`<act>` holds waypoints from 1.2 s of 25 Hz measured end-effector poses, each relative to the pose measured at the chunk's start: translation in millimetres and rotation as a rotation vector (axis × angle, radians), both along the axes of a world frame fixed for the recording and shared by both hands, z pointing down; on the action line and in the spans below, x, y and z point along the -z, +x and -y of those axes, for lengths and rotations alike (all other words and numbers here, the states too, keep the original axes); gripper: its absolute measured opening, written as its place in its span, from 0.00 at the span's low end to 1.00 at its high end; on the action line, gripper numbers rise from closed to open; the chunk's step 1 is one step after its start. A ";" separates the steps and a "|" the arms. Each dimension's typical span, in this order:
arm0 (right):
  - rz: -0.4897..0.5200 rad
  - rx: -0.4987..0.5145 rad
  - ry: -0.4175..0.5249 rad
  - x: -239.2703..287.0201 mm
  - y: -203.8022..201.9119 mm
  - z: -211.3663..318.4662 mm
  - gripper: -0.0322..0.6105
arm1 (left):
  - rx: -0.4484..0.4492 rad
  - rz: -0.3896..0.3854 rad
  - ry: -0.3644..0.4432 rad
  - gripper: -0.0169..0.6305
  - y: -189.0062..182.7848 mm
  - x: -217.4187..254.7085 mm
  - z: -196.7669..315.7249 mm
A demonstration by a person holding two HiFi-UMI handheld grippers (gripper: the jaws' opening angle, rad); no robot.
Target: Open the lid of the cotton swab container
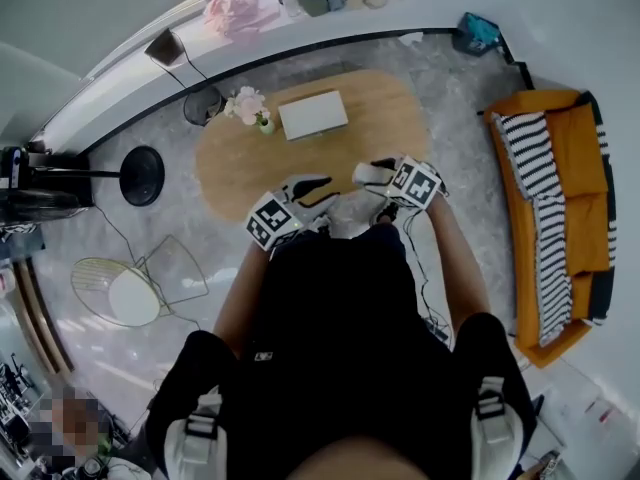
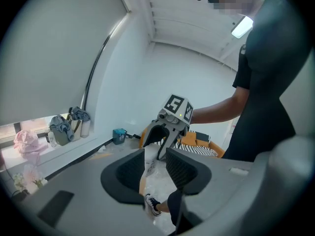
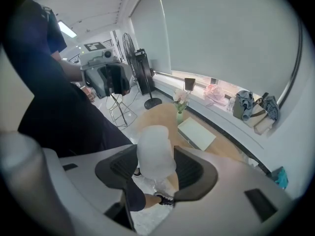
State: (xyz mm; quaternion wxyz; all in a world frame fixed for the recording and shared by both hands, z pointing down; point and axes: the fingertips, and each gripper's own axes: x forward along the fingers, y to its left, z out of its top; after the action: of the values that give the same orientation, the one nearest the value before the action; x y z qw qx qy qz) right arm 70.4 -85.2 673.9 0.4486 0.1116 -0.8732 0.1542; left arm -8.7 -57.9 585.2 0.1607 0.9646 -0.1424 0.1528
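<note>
The cotton swab container (image 3: pixel 156 154) is a frosted white cylinder with a rounded top. It stands between the ribbed pads of my right gripper (image 3: pixel 156 167), which is shut on its sides. Whether its lid is on I cannot tell. In the head view the right gripper (image 1: pixel 378 180) and the left gripper (image 1: pixel 312 194) are held close together in front of the person's body, above the near edge of the wooden table (image 1: pixel 385 103). My left gripper (image 2: pixel 155 168) is open with nothing between its pads. It points toward the right gripper (image 2: pixel 161 140).
On the oval table lie a flat white box (image 1: pixel 313 115) and a small vase of flowers (image 1: pixel 258 116). An orange sofa with a striped cushion (image 1: pixel 545 203) stands to the right. A wire chair (image 1: pixel 140 283) and a fan base (image 1: pixel 141 175) stand to the left.
</note>
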 end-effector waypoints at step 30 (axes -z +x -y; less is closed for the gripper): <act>0.175 0.306 0.103 140.1 -127.3 -33.7 0.39 | -0.117 -0.031 0.052 0.41 -12.9 7.9 -3.2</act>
State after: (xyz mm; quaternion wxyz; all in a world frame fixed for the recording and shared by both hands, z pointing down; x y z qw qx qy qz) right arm -56.9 -51.5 533.7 0.3829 -0.0135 -0.9224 0.0486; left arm -21.6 -54.7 577.3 0.1285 0.9774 -0.0871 0.1433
